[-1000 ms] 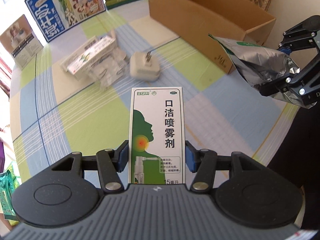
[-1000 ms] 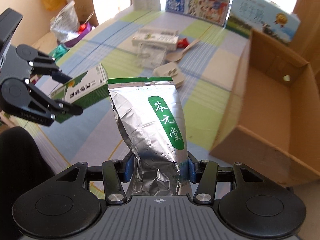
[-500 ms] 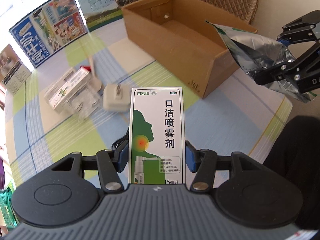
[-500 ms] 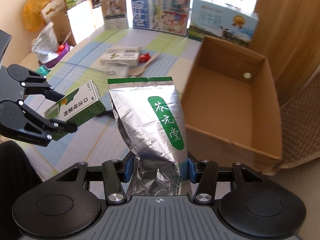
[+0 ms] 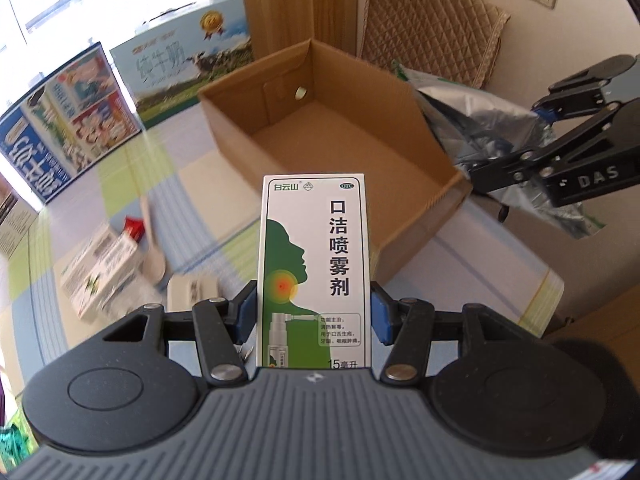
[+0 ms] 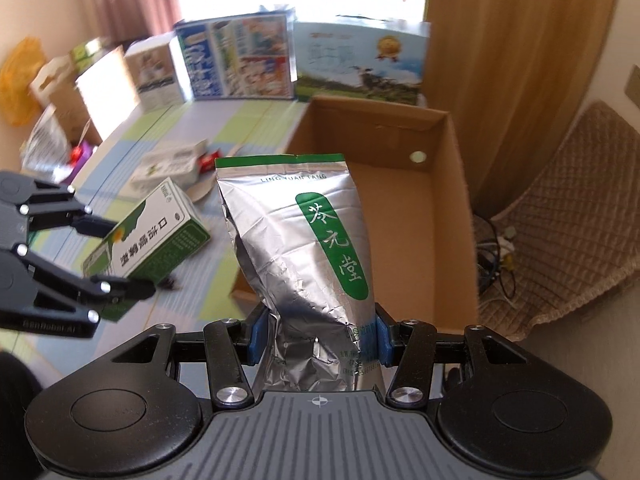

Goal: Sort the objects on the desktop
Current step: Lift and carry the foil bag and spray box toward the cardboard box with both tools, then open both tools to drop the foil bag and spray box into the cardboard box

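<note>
My left gripper [image 5: 314, 314] is shut on a white and green mouth spray box [image 5: 314, 264], held up before the near left corner of an open cardboard box [image 5: 340, 148]. The spray box also shows in the right wrist view [image 6: 156, 240], in the left gripper [image 6: 120, 256]. My right gripper [image 6: 318, 338] is shut on a silver foil tea pouch [image 6: 308, 248], held above the near edge of the cardboard box [image 6: 404, 216]. The pouch [image 5: 480, 120] and the right gripper [image 5: 532, 144] show at the right of the left wrist view. The box looks empty inside.
On the checked tablecloth [image 5: 120, 184] lie a white and green carton [image 5: 100, 264], a wooden spoon [image 5: 154, 252], a red packet [image 5: 132, 228] and a white charger [image 5: 192, 292]. Milk cartons [image 6: 360, 64] stand at the table's back. A padded chair [image 6: 568, 232] is right of the box.
Both grippers have moved toward the cardboard box with their loads. The box now fills more of both views, and the loose items have dropped to the lower left.
</note>
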Demonstrator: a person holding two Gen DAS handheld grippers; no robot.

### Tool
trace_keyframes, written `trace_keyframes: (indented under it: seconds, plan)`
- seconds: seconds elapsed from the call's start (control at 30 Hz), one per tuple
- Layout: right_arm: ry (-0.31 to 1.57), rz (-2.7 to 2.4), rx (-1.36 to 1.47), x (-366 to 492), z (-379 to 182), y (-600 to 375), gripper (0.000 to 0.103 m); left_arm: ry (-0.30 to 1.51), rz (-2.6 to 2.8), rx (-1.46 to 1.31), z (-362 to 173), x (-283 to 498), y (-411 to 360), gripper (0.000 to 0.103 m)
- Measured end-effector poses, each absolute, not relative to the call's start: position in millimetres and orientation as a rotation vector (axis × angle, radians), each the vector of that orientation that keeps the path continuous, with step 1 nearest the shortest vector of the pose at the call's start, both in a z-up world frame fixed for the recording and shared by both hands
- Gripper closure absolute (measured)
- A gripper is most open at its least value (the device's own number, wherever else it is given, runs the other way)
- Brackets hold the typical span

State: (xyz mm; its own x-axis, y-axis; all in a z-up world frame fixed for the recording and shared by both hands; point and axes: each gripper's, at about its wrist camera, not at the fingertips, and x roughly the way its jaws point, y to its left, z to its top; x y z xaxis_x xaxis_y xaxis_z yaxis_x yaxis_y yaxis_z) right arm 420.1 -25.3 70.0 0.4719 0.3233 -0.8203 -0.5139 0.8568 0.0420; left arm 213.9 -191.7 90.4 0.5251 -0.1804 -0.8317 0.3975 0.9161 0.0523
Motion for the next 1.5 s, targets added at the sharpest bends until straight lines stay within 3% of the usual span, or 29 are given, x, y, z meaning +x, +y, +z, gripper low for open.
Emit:
trace_keyframes:
  seconds: [0.97,1.0,1.03,1.07,1.5]
  plan:
    - [1.023,0.381,0.064,540,42,-80,0.055,0.970,-0.337,0.052,68,322,-251,0.052]
    - [1.024,0.380,0.063,541,41,-80,0.055,0.967,-0.337,0.059,67,322,-252,0.051]
    - [1.025,0.380,0.062,541,41,-79,0.055,0.960,-0.331,0.062,67,323,-251,0.041]
    - [1.025,0.380,0.062,542,40,-78,0.055,0.951,-0.323,0.065,68,322,-251,0.038]
    - [1.006,0.400,0.080,544,40,-66,0.055,0.934,-0.291,0.096,69,311,-229,0.037]
